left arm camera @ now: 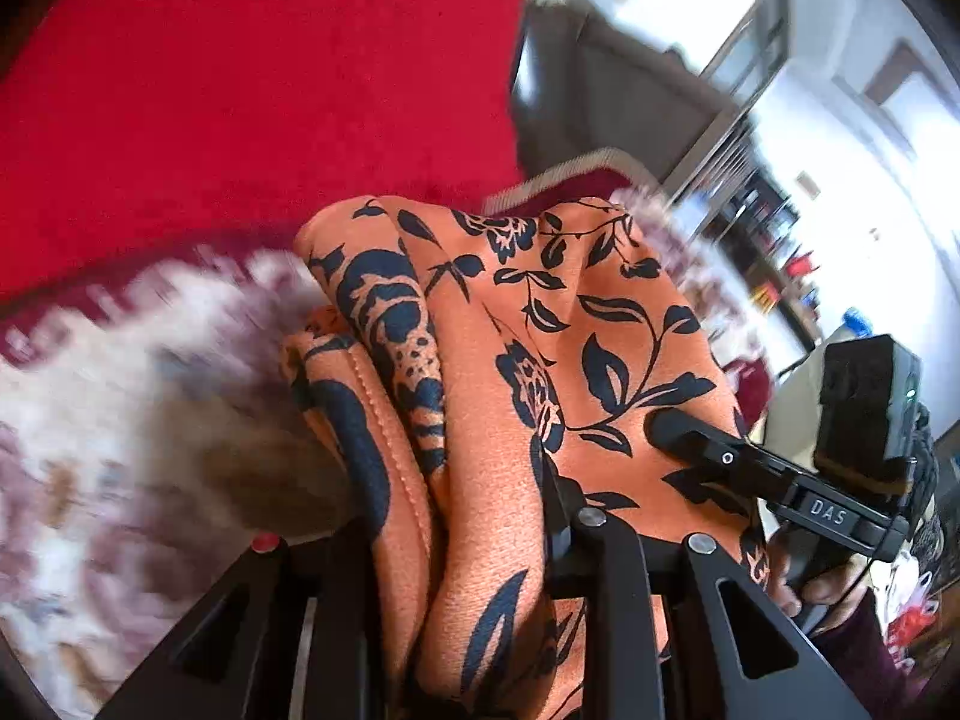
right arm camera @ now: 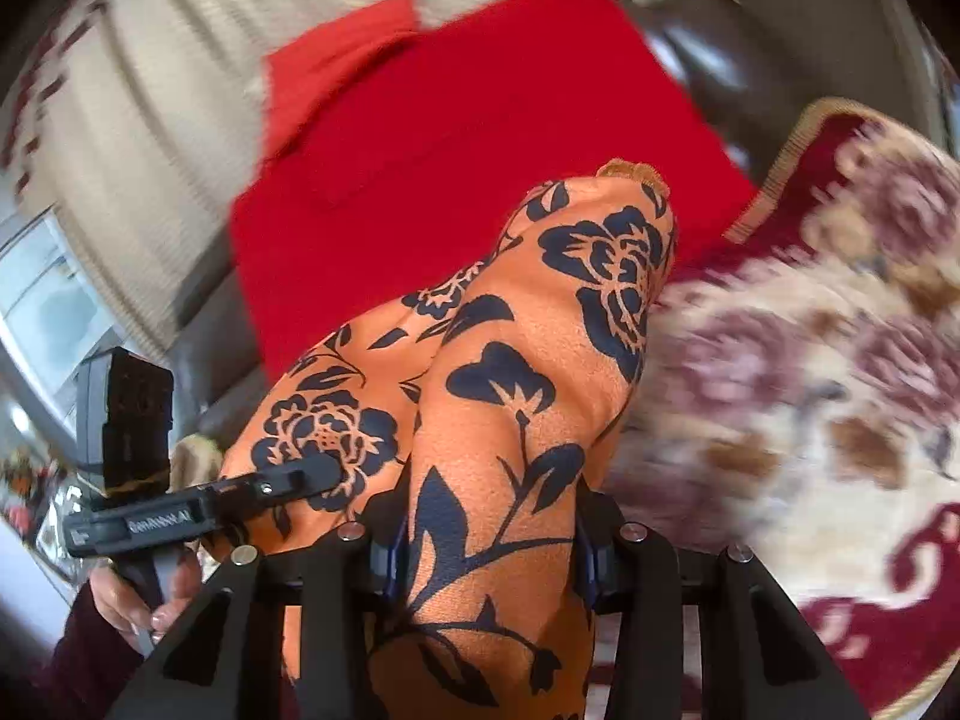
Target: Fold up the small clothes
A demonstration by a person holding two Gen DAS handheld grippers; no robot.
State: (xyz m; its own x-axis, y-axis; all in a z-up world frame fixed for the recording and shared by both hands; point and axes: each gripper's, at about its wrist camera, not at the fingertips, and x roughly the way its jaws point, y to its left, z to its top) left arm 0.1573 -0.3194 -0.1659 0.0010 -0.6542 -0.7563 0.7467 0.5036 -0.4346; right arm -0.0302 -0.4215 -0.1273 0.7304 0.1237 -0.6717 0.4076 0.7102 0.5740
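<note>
I judge that I am in the middle of a fold: both my left gripper [left arm camera: 498,546] and my right gripper [right arm camera: 486,552] pinch the orange cloth [left arm camera: 516,360] and hold it lifted above the patterned rug [right arm camera: 810,360], near the red cushion [left arm camera: 270,90]. Next I should lay it down flat and even. The cloth looks thin, bunched in soft folds, with dark flowers.

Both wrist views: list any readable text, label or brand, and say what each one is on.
"DAS": white letters on the black body of the right gripper, seen in the left wrist view.
Label on the black body of the left gripper, in the right wrist view: white lettering, too blurred to read.
The orange floral garment shows no text.
</note>
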